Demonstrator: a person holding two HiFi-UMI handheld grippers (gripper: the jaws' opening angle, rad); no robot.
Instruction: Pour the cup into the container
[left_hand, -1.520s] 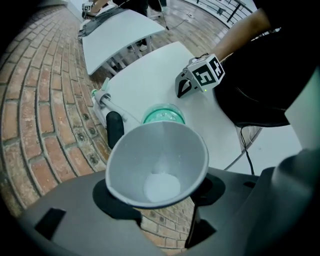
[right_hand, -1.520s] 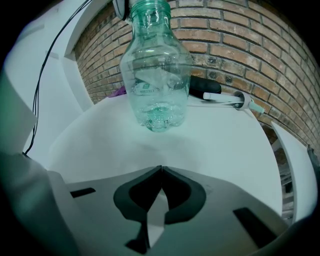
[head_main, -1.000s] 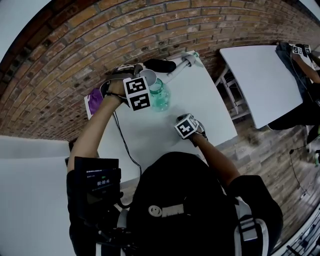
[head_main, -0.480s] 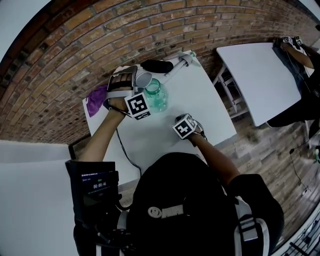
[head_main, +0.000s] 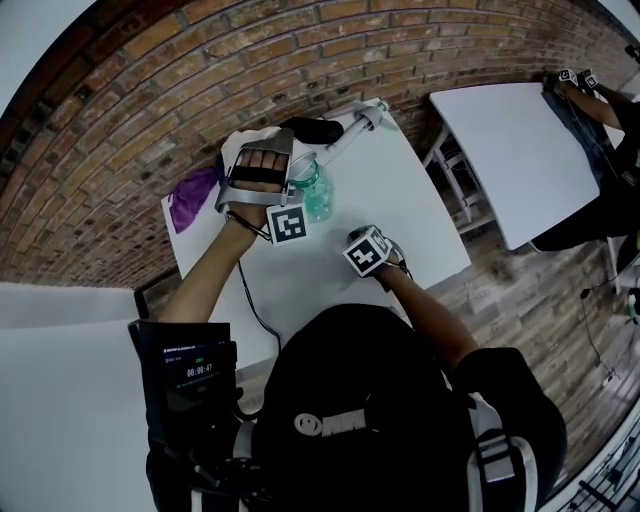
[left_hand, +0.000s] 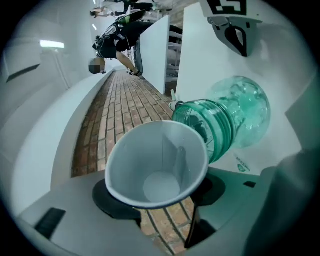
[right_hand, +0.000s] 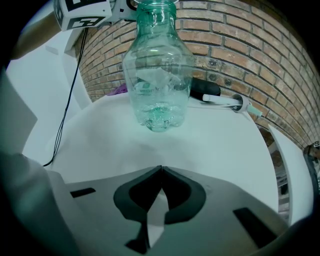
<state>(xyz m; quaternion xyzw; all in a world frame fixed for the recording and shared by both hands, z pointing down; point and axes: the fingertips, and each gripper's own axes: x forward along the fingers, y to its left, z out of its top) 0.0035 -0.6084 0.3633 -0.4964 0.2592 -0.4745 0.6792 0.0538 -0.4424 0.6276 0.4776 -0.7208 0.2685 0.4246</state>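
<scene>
Brick wall runs behind a white worktop, which stands on a wood-plank floor. A second white worktop sits at my 2 o'clock, with another person at its far side. On my worktop I count one cup, one clear green-tinted bottle, one purple cloth at the 10 o'clock edge, one black object and one white syringe-like tool along the 12 o'clock edge by the wall. One black cable trails back toward me. The bottle stands upright near the middle of the worktop. My left gripper is rolled over, its fingers pinching the white paper cup by its lower body. The cup is tipped onto its side above the worktop, with its rim right at the bottle's open neck. I cannot tell whether they touch. Its inside shows plain white down to the base. My right gripper sits low at 5 o'clock of the bottle, well apart from it. Its fingers are pressed together tip to tip with nothing between them, pointing at the bottle.
</scene>
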